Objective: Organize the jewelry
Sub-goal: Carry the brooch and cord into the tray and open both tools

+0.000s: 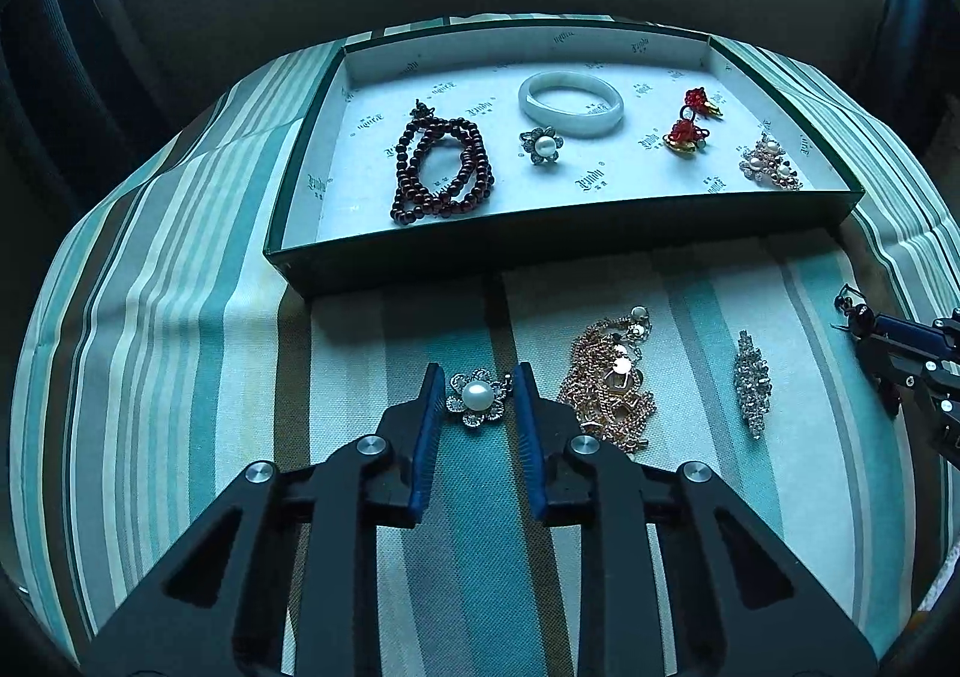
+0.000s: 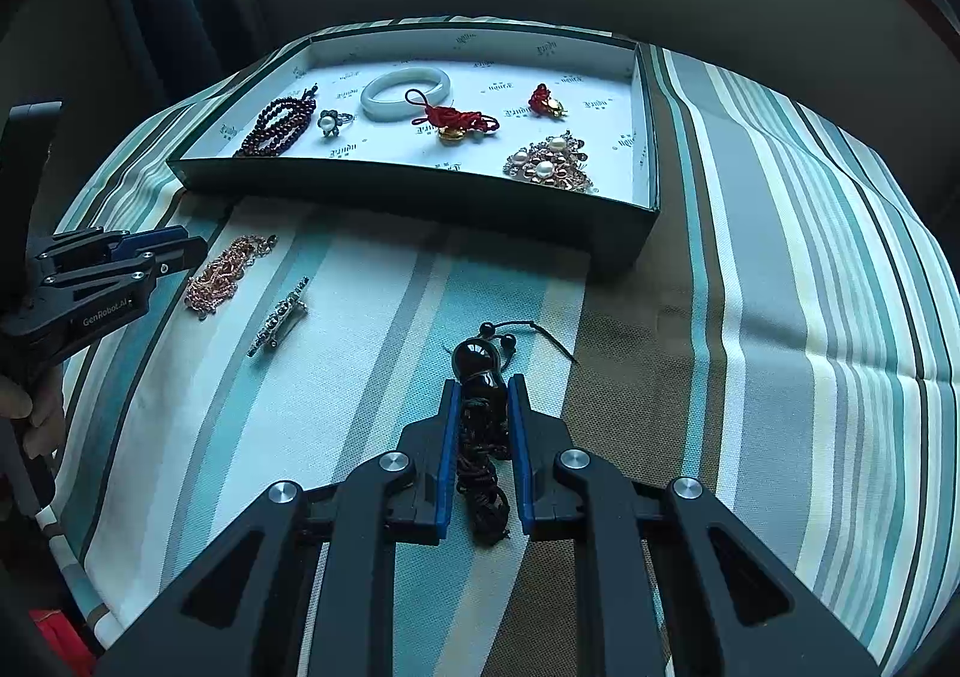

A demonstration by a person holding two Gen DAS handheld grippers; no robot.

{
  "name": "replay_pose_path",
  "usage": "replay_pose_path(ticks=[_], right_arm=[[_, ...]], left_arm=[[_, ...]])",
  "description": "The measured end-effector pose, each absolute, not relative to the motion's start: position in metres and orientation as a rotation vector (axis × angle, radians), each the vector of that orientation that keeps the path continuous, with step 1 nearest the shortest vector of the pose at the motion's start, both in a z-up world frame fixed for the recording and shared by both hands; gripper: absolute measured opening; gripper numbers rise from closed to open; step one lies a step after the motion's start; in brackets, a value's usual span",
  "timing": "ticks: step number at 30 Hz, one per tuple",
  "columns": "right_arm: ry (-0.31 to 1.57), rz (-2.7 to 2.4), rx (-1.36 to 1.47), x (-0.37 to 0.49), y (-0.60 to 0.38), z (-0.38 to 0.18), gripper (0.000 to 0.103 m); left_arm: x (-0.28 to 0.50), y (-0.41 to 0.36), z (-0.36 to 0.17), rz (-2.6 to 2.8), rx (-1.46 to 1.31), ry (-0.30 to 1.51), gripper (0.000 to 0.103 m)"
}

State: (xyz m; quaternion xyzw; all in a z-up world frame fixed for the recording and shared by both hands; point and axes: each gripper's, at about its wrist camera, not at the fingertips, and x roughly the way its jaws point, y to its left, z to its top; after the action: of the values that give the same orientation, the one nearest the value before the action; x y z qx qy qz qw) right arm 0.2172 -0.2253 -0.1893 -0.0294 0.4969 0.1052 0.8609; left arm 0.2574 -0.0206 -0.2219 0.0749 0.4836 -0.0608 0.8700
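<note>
A pearl flower brooch lies on the striped cloth between the fingertips of my left gripper, which is open around it. A black gourd pendant with cord lies between the fingertips of my right gripper, whose pads touch or nearly touch its sides. A shallow green box at the back holds a dark red bead strand, a white bangle, a pearl ring, red knot charms and a pearl brooch.
A rose-gold chain pile and a rhinestone clip lie on the cloth between the grippers. The round table's striped cloth drops off at the edges. Dark curtains and a wall stand behind.
</note>
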Motion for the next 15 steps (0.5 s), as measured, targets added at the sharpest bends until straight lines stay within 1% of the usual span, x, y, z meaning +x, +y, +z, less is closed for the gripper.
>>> replay_pose_path(ticks=[7,15], right_arm=[[1.020,0.217,-0.053,0.216,-0.224,-0.182,0.016],[0.974,0.218,-0.034,0.213,-0.222,-0.165,0.016]], left_arm=[[0.254,-0.022,-0.218,-0.103,0.166,0.997,0.023],[0.248,-0.020,-0.199,-0.102,0.157,0.954,0.023]])
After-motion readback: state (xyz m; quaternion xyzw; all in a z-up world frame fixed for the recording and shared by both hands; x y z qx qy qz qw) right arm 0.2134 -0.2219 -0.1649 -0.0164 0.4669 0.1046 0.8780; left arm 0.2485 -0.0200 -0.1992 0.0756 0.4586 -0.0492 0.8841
